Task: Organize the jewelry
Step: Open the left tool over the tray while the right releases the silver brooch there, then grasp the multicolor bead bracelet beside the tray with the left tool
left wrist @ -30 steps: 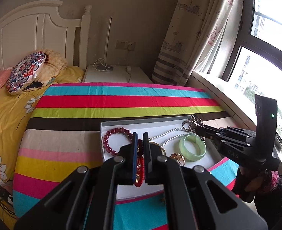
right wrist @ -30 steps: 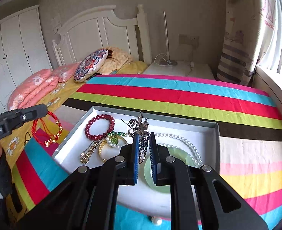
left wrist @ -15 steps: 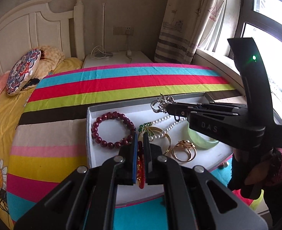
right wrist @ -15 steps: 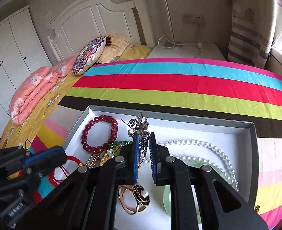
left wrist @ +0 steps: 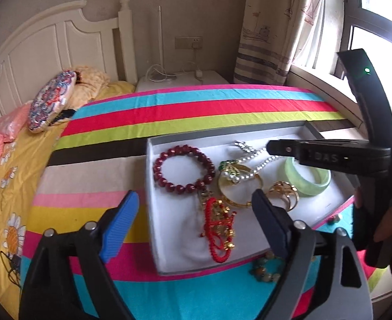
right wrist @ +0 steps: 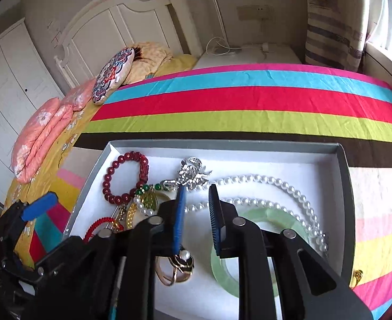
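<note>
**Both claws letting go over the jewelry tray**

The left gripper (left wrist: 193, 221) is opening wide with nothing in it, the red cord bracelet (left wrist: 218, 229) lying in the white tray (left wrist: 169, 240) right below. The right gripper (right wrist: 197, 213) is cracking open too, empty, the silver brooch (right wrist: 193, 173) sitting just ahead beside the pearl necklace (right wrist: 276, 181).

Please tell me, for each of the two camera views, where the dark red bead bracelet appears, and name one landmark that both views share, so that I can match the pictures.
Left wrist view: the dark red bead bracelet lies right of the picture's centre, in the tray's far left corner.
Right wrist view: the same bracelet lies left of centre, again in the far left corner.
Shared landmark: the green bangle, on the tray's right side in both.
</note>
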`<action>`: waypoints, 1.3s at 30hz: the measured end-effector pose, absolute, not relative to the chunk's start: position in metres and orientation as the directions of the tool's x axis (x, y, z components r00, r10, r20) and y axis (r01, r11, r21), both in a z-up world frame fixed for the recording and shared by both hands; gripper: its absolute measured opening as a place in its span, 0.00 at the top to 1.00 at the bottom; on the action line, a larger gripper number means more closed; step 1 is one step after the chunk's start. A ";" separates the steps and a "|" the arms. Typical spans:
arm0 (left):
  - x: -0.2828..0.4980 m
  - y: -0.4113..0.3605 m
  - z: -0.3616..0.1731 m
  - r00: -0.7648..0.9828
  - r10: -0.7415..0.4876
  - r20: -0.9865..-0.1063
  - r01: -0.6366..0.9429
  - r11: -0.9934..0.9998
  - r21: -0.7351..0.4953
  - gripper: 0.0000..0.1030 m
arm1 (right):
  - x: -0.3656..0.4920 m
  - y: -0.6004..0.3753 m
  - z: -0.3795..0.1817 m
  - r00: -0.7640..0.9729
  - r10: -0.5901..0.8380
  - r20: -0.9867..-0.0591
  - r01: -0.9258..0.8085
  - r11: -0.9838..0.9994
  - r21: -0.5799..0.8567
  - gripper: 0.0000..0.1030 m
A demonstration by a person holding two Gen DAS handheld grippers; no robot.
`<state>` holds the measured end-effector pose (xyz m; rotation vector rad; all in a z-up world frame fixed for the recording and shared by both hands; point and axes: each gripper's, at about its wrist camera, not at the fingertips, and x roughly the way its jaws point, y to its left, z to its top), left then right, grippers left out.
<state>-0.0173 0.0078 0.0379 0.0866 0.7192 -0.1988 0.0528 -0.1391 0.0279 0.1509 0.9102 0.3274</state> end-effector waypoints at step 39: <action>-0.117 0.019 0.011 0.751 -0.152 -0.642 0.174 0.984 -0.029 0.02 | -0.142 -0.307 0.016 0.779 0.234 -0.582 -0.009 0.931 0.364 0.10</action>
